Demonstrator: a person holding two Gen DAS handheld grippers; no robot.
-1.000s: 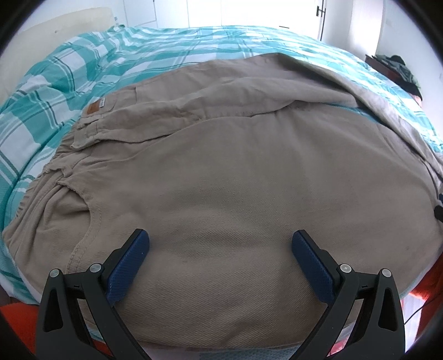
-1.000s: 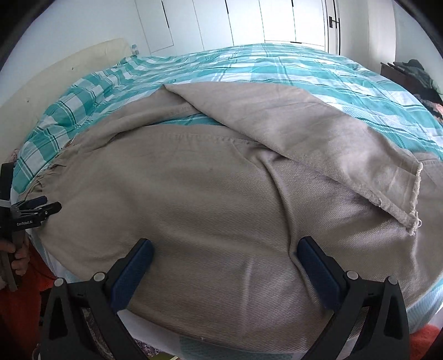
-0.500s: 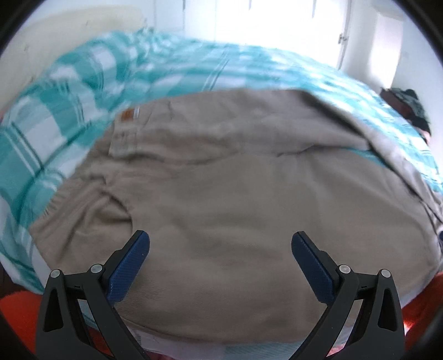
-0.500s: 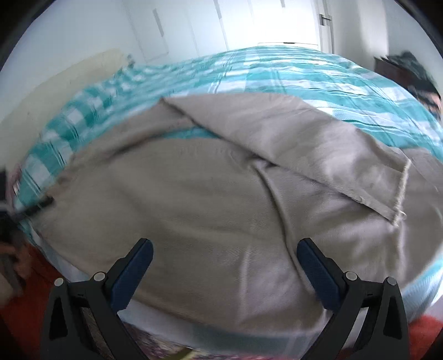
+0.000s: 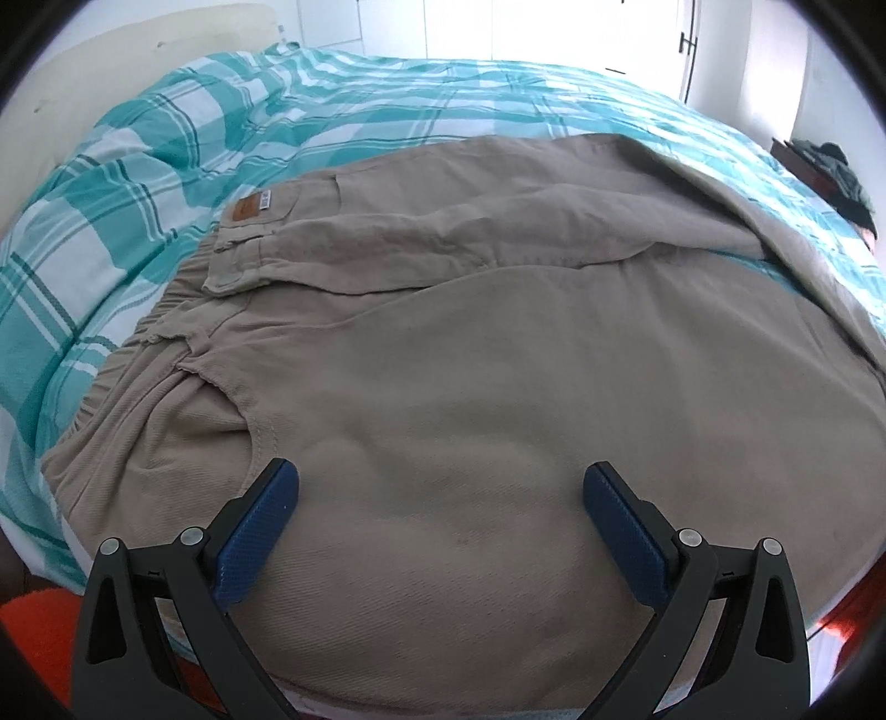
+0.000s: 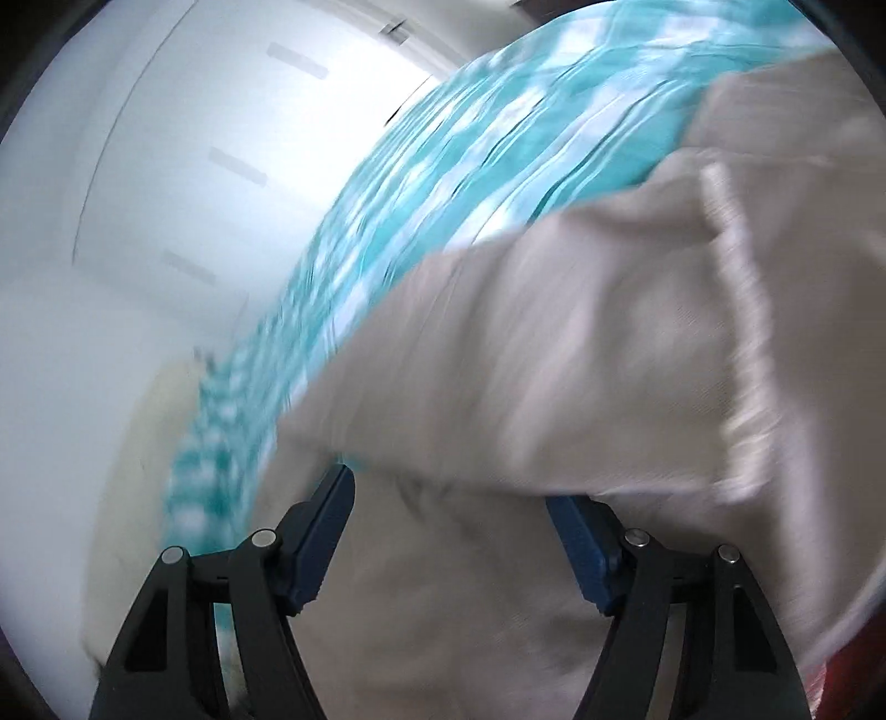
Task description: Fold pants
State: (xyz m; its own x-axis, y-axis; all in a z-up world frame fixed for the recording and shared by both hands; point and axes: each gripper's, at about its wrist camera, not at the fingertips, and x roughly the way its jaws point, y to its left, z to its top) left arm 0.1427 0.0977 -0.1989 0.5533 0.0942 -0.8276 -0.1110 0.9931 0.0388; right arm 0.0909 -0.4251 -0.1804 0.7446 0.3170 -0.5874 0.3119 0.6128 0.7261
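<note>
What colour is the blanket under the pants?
Teal and white checks on the blanket, clearest in the left wrist view.

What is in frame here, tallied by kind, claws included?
Claws: 2, left claw and right claw, both open
Pants: 1, beige pants
Bedspreads: 1, teal checked bedspread
Total: 4

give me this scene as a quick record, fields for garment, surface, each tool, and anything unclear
garment: beige pants spread flat, waistband to the left, brown patch near it
surface: bed with teal plaid cover
left tool: open, over the pants, holding nothing
right tool: open, tilted, with pants cloth between the fingers
background: white doors, dark clothes far right
unclear: right view is motion-blurred, so contact with the cloth cannot be told
</note>
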